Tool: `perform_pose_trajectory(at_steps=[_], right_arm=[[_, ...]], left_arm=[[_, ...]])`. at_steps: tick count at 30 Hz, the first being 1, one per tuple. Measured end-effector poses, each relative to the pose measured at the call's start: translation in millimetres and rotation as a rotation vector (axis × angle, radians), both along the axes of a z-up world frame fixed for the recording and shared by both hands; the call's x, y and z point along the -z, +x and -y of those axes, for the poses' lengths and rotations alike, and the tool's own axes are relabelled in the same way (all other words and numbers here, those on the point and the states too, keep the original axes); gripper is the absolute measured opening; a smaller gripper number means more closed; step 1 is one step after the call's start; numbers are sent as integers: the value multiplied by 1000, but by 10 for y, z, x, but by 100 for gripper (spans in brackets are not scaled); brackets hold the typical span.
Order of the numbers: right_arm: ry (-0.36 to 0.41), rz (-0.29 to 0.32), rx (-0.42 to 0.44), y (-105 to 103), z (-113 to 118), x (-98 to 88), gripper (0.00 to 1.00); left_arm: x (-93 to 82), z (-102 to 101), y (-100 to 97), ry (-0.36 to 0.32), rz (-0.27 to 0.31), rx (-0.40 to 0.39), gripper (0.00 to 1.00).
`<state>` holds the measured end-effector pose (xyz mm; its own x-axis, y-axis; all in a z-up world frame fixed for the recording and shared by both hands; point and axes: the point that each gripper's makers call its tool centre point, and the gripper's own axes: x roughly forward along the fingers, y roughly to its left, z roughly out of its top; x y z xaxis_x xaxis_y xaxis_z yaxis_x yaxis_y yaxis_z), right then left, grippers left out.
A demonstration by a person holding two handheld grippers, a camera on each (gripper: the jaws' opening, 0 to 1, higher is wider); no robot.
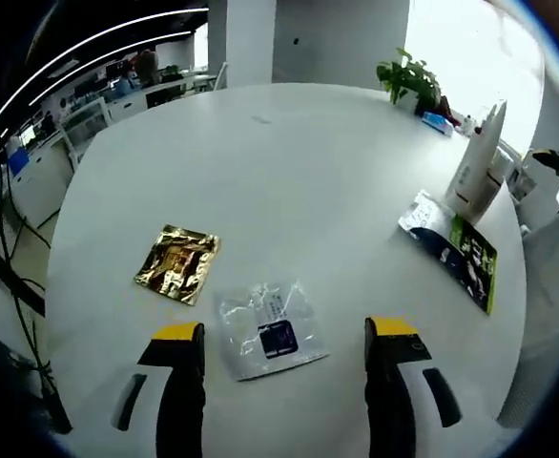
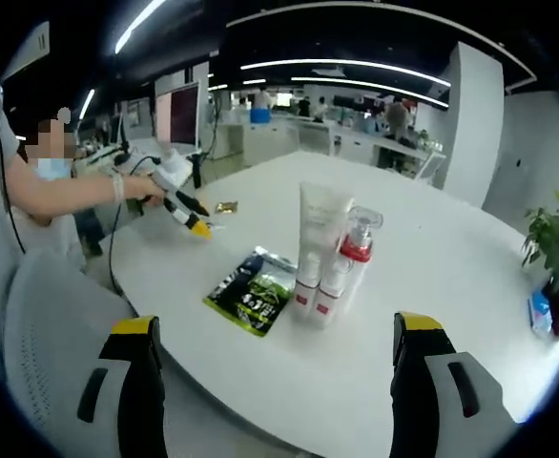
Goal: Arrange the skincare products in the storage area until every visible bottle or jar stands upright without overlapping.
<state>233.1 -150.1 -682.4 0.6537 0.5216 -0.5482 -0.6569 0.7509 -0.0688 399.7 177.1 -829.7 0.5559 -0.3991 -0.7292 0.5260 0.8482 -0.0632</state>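
I see the round white table [image 1: 289, 162]; my left gripper [image 1: 284, 334] spread above a clear plastic sachet [image 1: 270, 329], my right gripper [image 2: 275, 329] spread, empty. White tubes [image 2: 320, 253] stand upright, overlapping; labels unreadable. Green-black packet [image 2: 251, 294], crumpled gold foil sachet [image 1: 176, 262] lie flat.

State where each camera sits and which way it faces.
Left gripper view: rides the left claw, angled down at the white table; clear sachet between its open jaws, gold sachet alongside.
Right gripper view: rides the right claw, facing the upright tubes; the person's forearm shows.
Shared: green-black packet, tubes, table.
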Motion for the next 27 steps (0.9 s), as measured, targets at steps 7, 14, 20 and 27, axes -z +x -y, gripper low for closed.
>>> perform_pose_trajectory(at_steps=[7,14,20,27], right_arm=[[-3,1,2,19,24,-4,100],[-5,8,-2,31,4,-19,100],[-4,-1,-6,15,-3,0,100],[-11,-6,0,3,16,20,100]], left_arm=[[25,-92,20,60,19,-3,51],[-11,-28,-40,74,23,-18,47],[-76,116,-162,76,26,-35,39],[-77,119,-135,78,26,-22,36]])
